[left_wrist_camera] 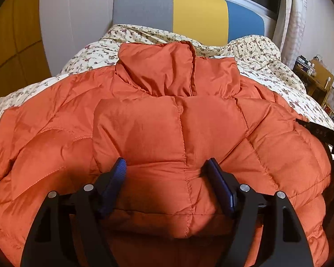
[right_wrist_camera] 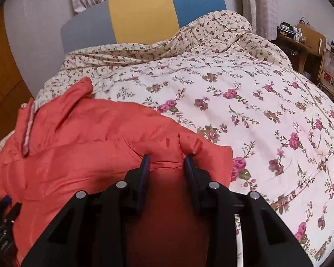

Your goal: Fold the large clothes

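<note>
The puffer jacket (left_wrist_camera: 171,133) lies on the bed's quilt (right_wrist_camera: 245,102), its collar (left_wrist_camera: 176,71) ahead of the left gripper (left_wrist_camera: 167,171), whose fingers straddle a padded fold. The right gripper (right_wrist_camera: 167,164) has the jacket's edge between its fingers (quilt to its right). The headboard (left_wrist_camera: 189,13) stands beyond, a desk (right_wrist_camera: 300,44) far right.

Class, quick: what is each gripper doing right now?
Left gripper: fingers wide, straddling a puffy fold of the orange quilted down jacket; grip cannot be told.
Right gripper: closed on the jacket's edge.
</note>
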Demonstrator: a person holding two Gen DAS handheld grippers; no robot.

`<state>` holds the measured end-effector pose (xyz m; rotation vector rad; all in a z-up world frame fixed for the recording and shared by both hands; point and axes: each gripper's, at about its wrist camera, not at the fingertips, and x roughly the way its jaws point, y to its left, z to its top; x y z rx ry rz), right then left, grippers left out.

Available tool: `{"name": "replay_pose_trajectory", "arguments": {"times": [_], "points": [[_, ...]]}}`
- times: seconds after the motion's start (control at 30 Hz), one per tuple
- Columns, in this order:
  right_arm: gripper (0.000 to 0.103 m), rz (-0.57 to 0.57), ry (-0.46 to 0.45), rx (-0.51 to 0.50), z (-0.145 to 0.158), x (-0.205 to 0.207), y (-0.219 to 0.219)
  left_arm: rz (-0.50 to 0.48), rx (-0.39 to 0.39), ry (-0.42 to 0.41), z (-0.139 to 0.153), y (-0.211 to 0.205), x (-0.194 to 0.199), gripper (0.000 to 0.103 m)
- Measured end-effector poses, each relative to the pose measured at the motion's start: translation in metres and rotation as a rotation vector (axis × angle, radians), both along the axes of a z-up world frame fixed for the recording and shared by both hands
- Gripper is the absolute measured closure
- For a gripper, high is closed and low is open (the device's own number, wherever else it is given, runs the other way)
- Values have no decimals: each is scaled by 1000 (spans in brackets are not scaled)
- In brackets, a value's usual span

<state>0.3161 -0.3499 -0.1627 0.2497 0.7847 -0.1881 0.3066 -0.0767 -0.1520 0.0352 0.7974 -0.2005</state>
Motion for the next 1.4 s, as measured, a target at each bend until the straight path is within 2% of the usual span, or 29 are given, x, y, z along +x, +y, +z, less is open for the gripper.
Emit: {"name": "replay_pose_trajectory", "arguments": {"times": [0.17,0.27,0.43,0.57,0.73,0.9,0.97,1.07,1.2,1.4], "points": [[71,-2,-7,0,3,-5,-1,1,4,5,-1,-1,1,29],[67,10,-36,-11,18,-28,8,2,4,8,-2,-1,2,29],[65,36,-64,-44,36,-74,22,4,14,9,0,-2,1,28],[63,26,-21,-65,22,-89,32,7,20,10,0,-3,1,27],[62,23,20,-97,5,-83,38,4,16,14,1,-2,1,25],[60,19,30,-135,2,-82,41,-45,-33,37,7,2,-1,7],[58,12,31,-145,1,-82,41,-59,-47,36,14,8,-10,7],[57,9,33,-149,1,-80,41,-35,-116,8,29,33,-29,5],[56,8,32,-149,1,-80,40,67,-233,10,43,92,-46,4],[56,10,32,-148,1,-81,40,361,-280,-33,56,210,-77,4]]}}
